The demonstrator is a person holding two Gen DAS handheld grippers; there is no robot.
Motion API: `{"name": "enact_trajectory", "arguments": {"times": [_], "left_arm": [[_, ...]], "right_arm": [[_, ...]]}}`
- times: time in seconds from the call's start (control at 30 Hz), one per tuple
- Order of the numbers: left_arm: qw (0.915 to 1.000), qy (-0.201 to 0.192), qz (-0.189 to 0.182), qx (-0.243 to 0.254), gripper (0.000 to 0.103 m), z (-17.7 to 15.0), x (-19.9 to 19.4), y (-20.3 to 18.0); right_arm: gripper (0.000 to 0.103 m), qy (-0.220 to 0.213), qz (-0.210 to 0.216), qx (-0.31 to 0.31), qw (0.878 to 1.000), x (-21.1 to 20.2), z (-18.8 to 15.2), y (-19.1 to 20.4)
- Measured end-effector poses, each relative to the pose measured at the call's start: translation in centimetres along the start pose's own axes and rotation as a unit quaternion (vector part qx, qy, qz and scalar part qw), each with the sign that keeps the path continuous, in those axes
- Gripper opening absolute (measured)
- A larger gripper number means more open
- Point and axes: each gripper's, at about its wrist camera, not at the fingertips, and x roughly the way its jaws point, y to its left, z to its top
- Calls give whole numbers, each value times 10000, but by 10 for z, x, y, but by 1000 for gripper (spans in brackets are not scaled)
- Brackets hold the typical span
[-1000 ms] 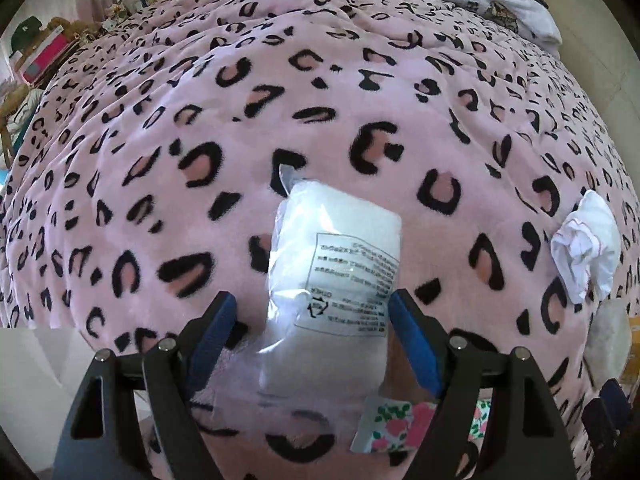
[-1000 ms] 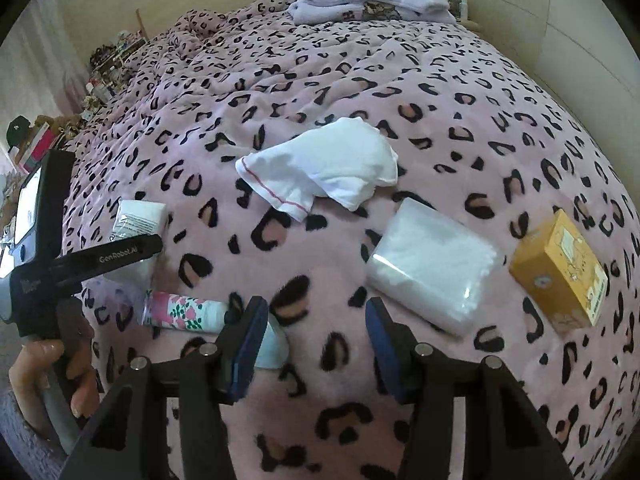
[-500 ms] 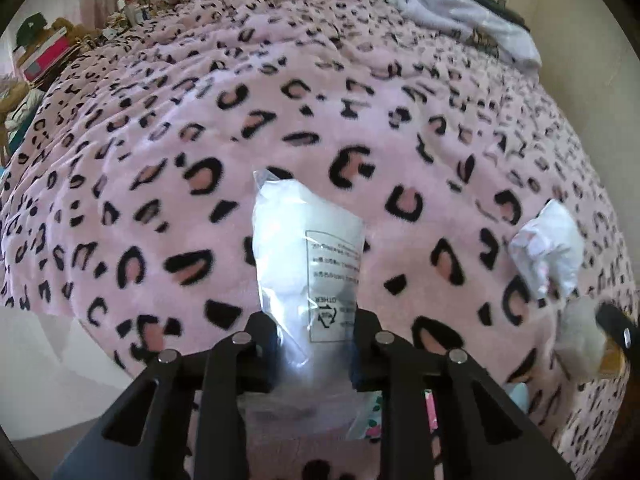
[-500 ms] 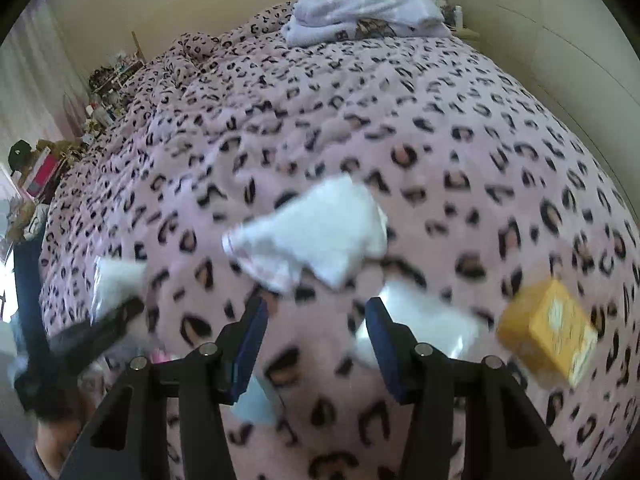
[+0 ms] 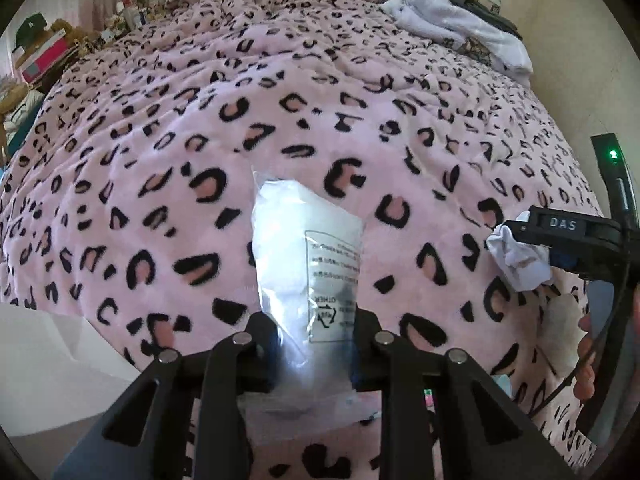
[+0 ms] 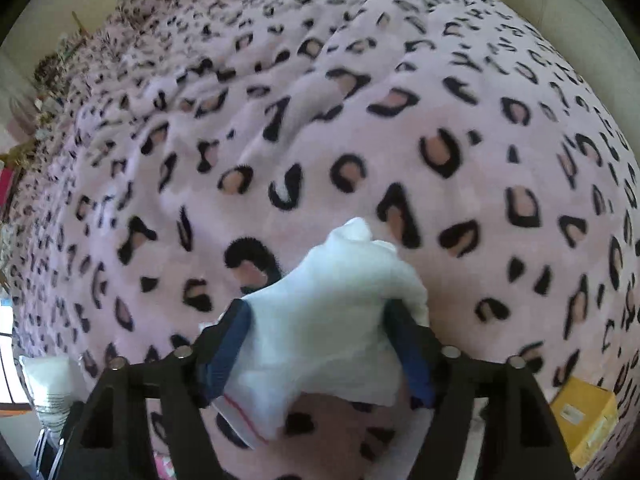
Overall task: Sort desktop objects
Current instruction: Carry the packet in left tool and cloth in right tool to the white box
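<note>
My left gripper is shut on a clear plastic packet of white cotton and holds it above the pink leopard-print bedspread. The same packet shows at the lower left of the right wrist view. My right gripper is open, its blue-padded fingers on either side of a white cloth with a red line that lies on the bedspread. The cloth and the right gripper also show at the right of the left wrist view.
A yellow box lies at the lower right. A floral tube shows under the left gripper. Folded white laundry sits at the far end of the bed. Cluttered shelves stand beyond the left edge.
My left gripper closed on the cotton packet and lifted it. My right gripper moved forward and down until its open fingers straddle the white cloth.
</note>
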Motion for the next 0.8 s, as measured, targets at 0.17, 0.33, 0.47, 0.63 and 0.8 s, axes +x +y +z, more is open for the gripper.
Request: {"name": "enact_trajectory", "arguments": {"times": [0.17,0.33,0.47,0.63,0.8], "left_arm": [[9996,236,-32,-146,24,0,19,8],[9994,281,-29,-219,24,-3,22,12],[9999,94,21,-121,24,-6,4,4],[9999,-152,38,-25,24,-5,-32,-3],[9996,-296,42,24,24,-9,-66,-7]], "right_arm": [[72,-146,-345,-189,9991,6,-6,12],[28,-511,-255,-329,9978,-6,-19,11],[24,-715,-18,-320,9969,-23,-29,6],[24,-939,399,-350,9942,-57,-40,9],[24,-1190,599,-606,9892,-101,-59,25]]}}
